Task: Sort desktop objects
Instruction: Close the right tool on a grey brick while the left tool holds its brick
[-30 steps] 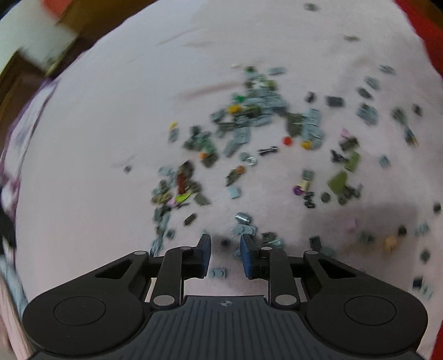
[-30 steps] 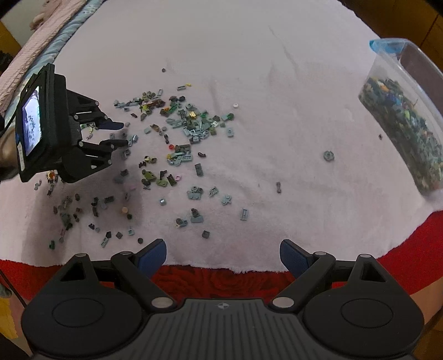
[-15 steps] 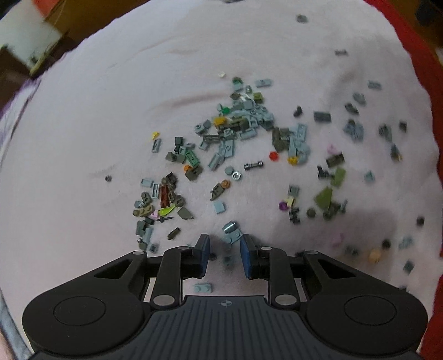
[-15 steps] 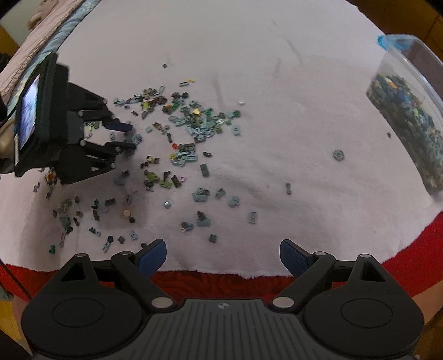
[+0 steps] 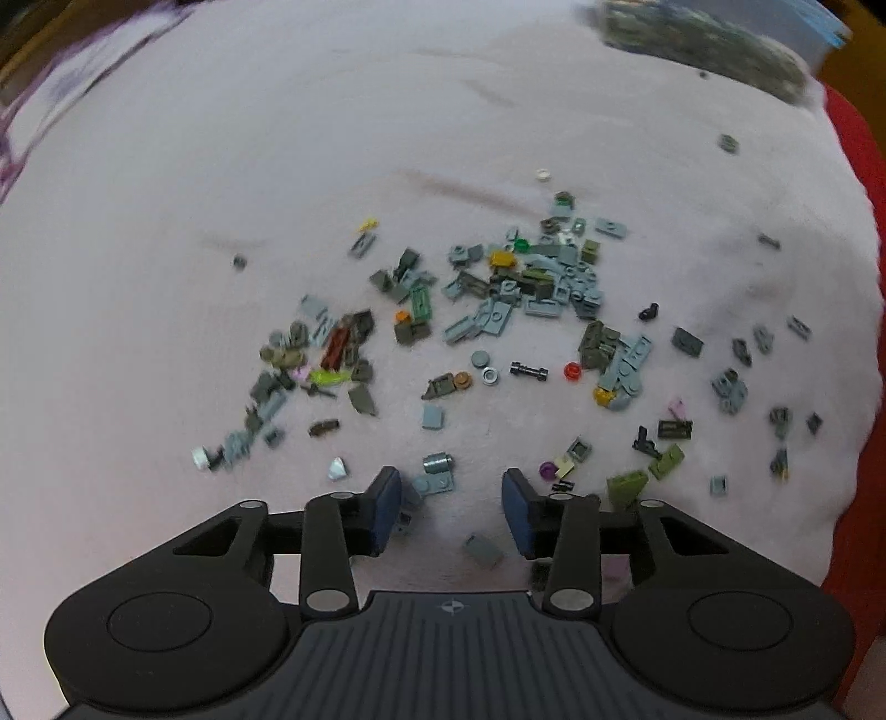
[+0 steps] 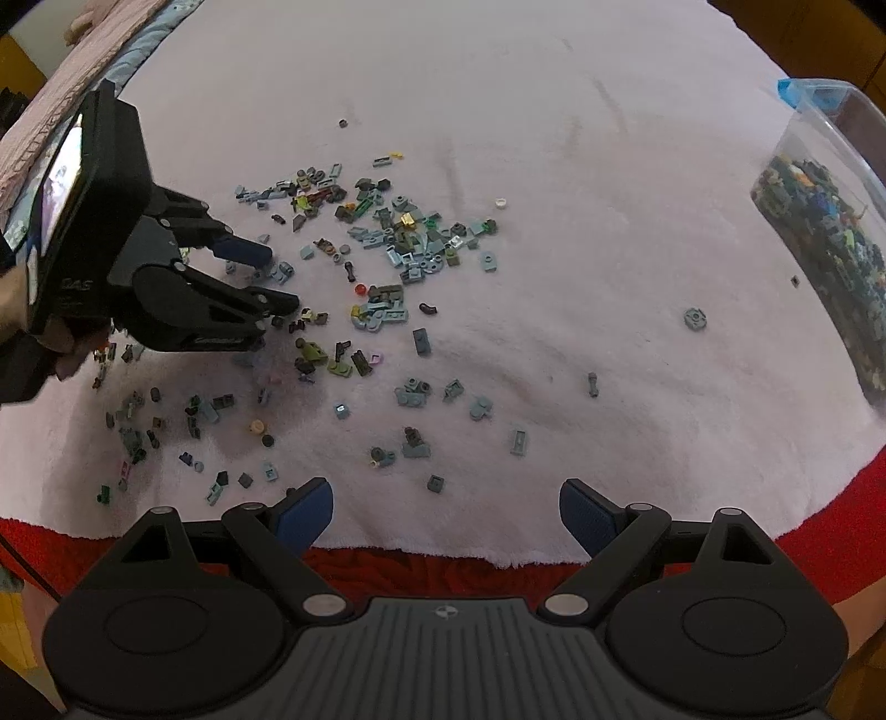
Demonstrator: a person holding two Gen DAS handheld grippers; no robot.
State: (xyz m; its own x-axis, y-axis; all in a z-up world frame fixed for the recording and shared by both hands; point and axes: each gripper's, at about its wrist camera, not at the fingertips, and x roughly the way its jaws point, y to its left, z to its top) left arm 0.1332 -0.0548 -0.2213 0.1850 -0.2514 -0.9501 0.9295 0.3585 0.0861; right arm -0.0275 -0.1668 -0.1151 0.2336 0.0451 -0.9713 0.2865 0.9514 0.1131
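Many small toy bricks, mostly grey, green and blue-grey, lie scattered over a pale pink cloth point(image 5: 277, 138); the densest cluster point(image 5: 531, 277) is mid-frame in the left wrist view and also shows in the right wrist view point(image 6: 410, 238). My left gripper point(image 5: 451, 507) is open and empty, low over the cloth, with a grey plate point(image 5: 434, 484) and a grey slope piece point(image 5: 483, 551) between its fingers. It also shows in the right wrist view point(image 6: 277, 277). My right gripper point(image 6: 446, 512) is wide open and empty over the cloth's near edge.
A clear plastic bin point(image 6: 825, 232) holding several mixed bricks stands at the right, also blurred at the top of the left wrist view point(image 5: 709, 39). Red fabric point(image 6: 415, 565) lies under the cloth's near edge. A lone round grey piece point(image 6: 694, 318) lies near the bin.
My left gripper has opened wider and swung right, so the bin now shows at its top edge. The right gripper has drifted slightly and stays open.
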